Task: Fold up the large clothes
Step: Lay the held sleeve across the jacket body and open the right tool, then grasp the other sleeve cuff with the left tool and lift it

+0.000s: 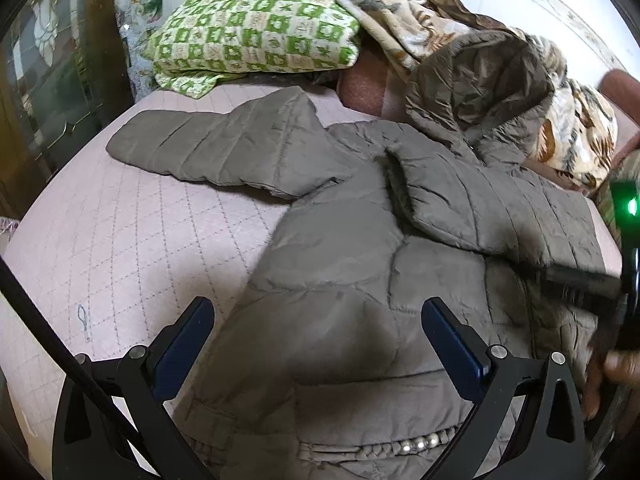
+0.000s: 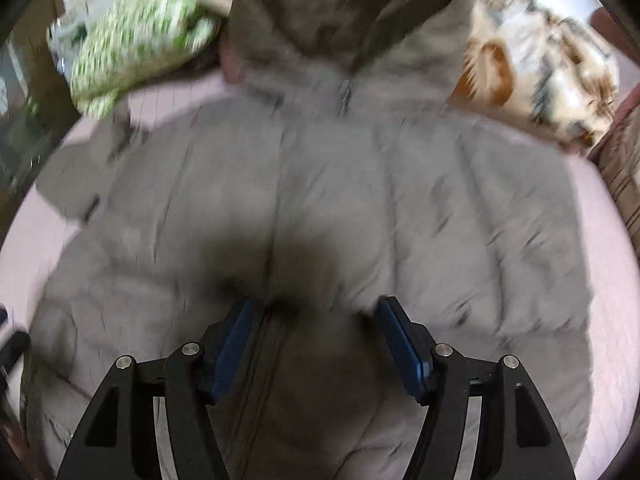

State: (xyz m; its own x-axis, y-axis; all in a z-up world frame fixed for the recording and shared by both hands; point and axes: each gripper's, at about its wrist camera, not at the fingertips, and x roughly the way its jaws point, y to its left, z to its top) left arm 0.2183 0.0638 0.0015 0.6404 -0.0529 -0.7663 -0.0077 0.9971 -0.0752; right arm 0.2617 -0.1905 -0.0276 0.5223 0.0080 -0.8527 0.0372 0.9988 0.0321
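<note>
Left gripper [image 1: 318,344] jaws apart over grey puffer jacket [image 1: 360,280], nothing clamped. Right gripper [image 2: 320,344] jaws apart above jacket zip, view blurred. Jacket spread on pink quilted bed [image 1: 120,240]; green checked pillow [image 1: 252,36], patterned blanket [image 1: 572,136] beyond.

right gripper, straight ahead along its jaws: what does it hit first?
Likely the jacket: the right gripper points down at its zipped front, jaws open astride the zipper. The frame is blurred, so the gap is unclear.
</note>
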